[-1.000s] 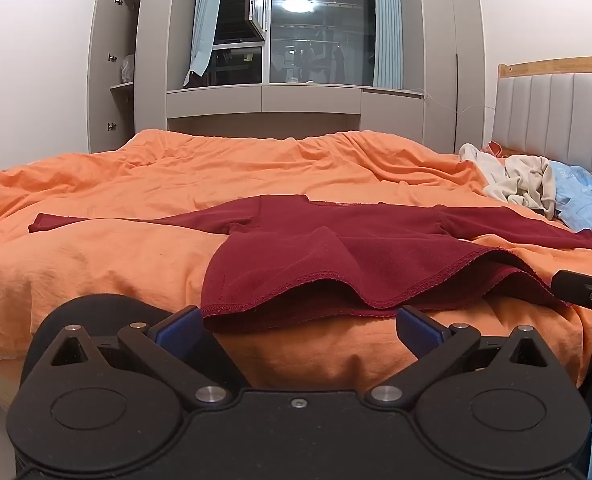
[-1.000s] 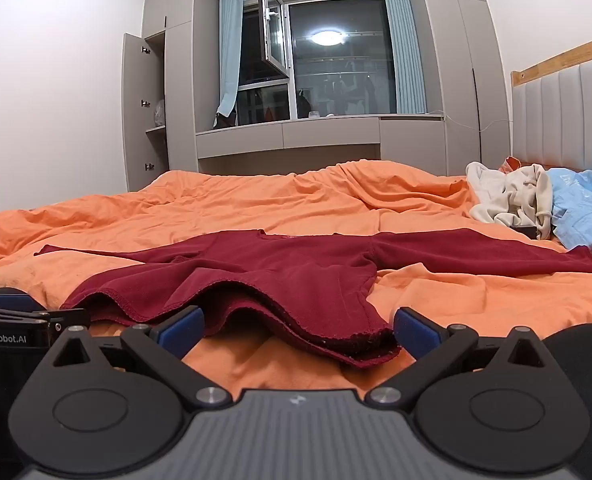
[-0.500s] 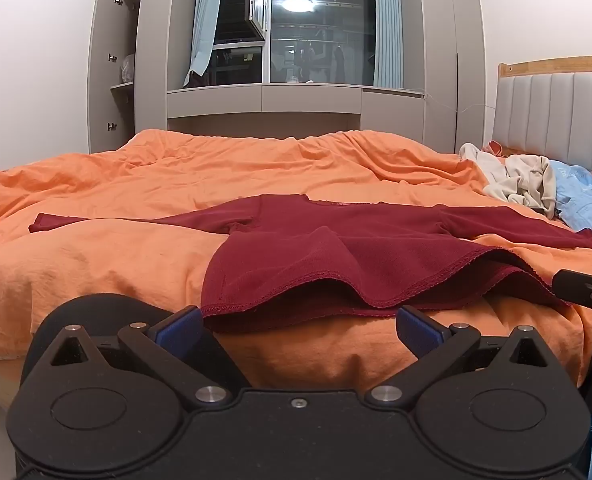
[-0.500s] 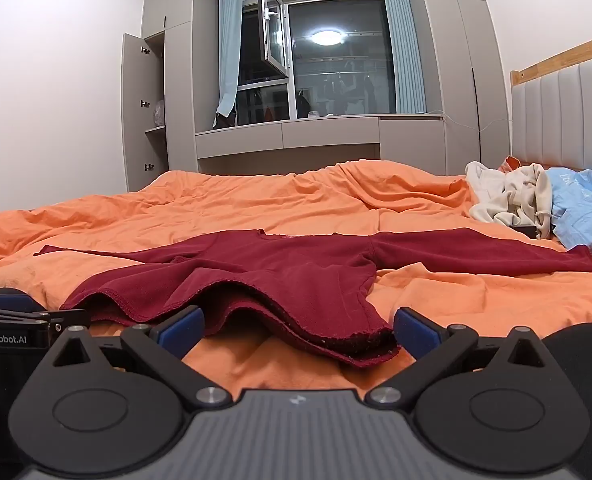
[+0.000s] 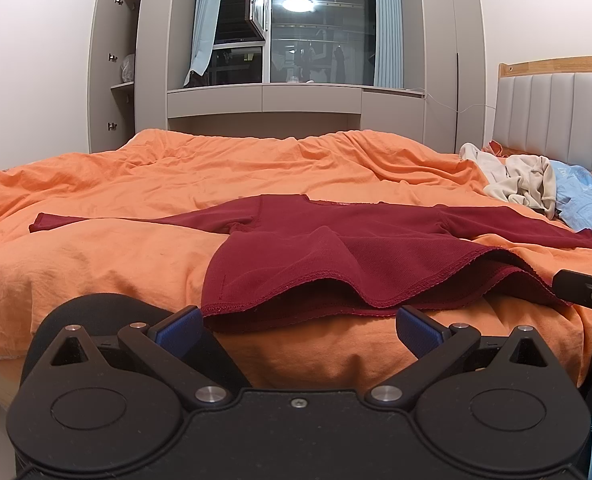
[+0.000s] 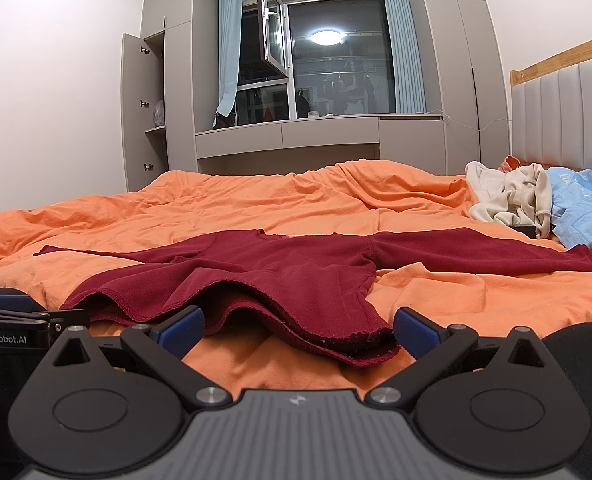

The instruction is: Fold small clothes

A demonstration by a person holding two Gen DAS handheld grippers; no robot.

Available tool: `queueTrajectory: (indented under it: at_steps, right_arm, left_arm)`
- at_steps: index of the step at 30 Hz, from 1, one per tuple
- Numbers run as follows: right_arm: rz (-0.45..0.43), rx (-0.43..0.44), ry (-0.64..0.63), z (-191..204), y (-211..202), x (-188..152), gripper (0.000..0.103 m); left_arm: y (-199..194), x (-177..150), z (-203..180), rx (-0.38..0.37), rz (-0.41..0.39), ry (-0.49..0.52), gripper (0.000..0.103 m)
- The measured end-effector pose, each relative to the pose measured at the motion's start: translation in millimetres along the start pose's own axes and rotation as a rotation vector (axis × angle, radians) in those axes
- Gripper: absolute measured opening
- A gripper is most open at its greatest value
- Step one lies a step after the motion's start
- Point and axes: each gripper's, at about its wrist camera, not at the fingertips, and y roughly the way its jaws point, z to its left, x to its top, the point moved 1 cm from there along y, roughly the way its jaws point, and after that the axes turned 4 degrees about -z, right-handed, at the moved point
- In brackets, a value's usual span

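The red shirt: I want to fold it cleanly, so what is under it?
The red shirt lies spread on the orange bedcover. Its near hem arches up, showing only shadow beneath. Whatever lies under the flat middle is covered.

Shirt (image 5: 336, 248) spread on bed (image 5: 95, 248), clothes pile (image 5: 528, 184) behind right, window (image 5: 320, 28) beyond

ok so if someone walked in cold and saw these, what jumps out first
The dark red long-sleeved knit top spread flat with both sleeves out across the rumpled orange duvet catches the eye first. Next, the open left gripper and open right gripper, blue-padded fingers poised at its near hem. Far right by the grey padded headboard sits a pile of cream and light blue clothes.
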Motion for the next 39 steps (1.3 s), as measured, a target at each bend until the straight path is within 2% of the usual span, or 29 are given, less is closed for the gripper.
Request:
queueTrajectory:
  at_steps: [39]
  right_arm:
    - [0.001, 0.001, 0.0, 2.9, 1.3, -0.8, 0.103]
  left_arm:
    - [0.0, 0.0, 0.0, 0.0, 0.001, 0.0, 0.103]
